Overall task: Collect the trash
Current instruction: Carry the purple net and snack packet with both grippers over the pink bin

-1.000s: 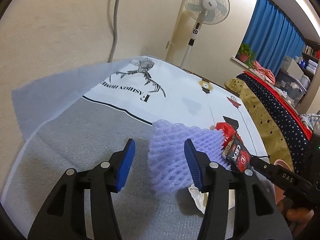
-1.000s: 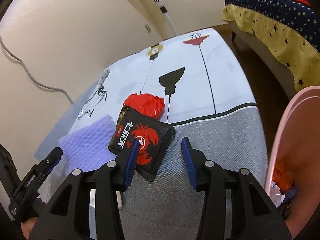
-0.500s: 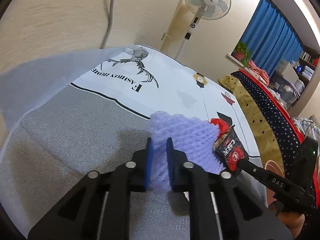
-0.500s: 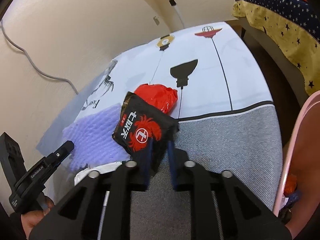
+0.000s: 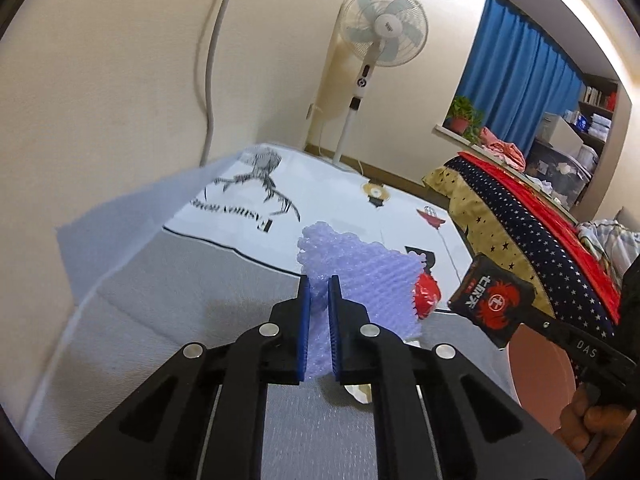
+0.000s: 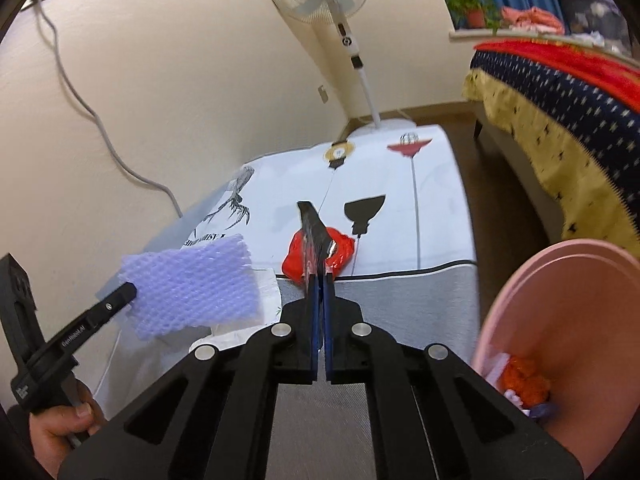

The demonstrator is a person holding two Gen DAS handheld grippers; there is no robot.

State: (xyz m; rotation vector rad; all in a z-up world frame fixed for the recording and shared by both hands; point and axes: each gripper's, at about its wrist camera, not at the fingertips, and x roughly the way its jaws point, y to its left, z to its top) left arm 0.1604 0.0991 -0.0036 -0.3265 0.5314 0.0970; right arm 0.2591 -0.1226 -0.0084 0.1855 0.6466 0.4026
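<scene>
My left gripper (image 5: 319,284) is shut on a purple foam net (image 5: 360,280) and holds it lifted above the table; the net also shows in the right wrist view (image 6: 192,284). My right gripper (image 6: 319,278) is shut on a black snack packet (image 6: 310,232), seen edge-on and raised; the packet shows its red crab print in the left wrist view (image 5: 490,300). A red crumpled wrapper (image 6: 340,252) lies on the tablecloth beyond the packet. A white crumpled paper (image 6: 240,324) lies under the net. A pink bin (image 6: 560,320) at right holds orange trash.
The table has a grey and white printed cloth (image 6: 400,184) and stands against a cream wall. A standing fan (image 5: 380,40) is behind it. A bed with a starred cover (image 6: 560,92) lies to the right, across a strip of floor.
Both grippers closed, the left on the foam net and the right on the snack packet, then lifted them off the table. The packet turned edge-on to the right camera.
</scene>
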